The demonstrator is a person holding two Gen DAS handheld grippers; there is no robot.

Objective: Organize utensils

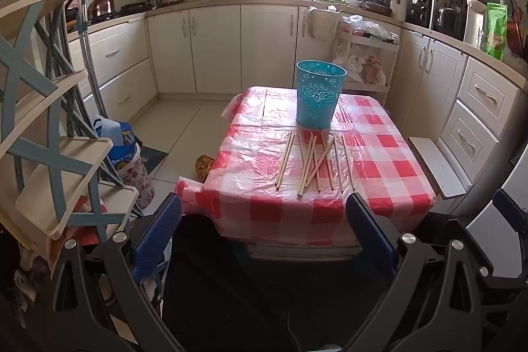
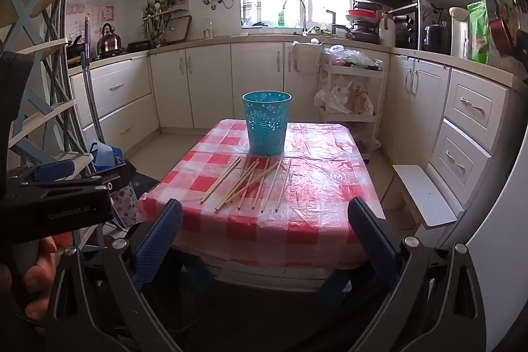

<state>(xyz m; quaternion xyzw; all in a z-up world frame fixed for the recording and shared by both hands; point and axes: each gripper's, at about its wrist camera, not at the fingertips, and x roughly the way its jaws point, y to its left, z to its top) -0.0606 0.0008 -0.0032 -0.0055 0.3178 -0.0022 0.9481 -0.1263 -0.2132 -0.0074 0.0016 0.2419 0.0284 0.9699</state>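
Several wooden chopsticks (image 1: 313,162) lie loose and partly crossed on a table with a red and white checked cloth (image 1: 379,167). A teal perforated bin (image 1: 319,94) stands upright just behind them. My left gripper (image 1: 264,240) is open and empty, held back from the table's near edge. In the right wrist view the chopsticks (image 2: 254,183) lie in front of the bin (image 2: 267,122) on the cloth (image 2: 330,187). My right gripper (image 2: 264,243) is open and empty, also short of the near edge.
A shelf rack (image 1: 59,154) and bags (image 1: 125,150) stand left of the table. A white stool (image 2: 425,197) sits to its right beside the cabinets. A white cart (image 2: 353,94) stands behind. The left gripper's body (image 2: 56,197) shows at the right view's left edge.
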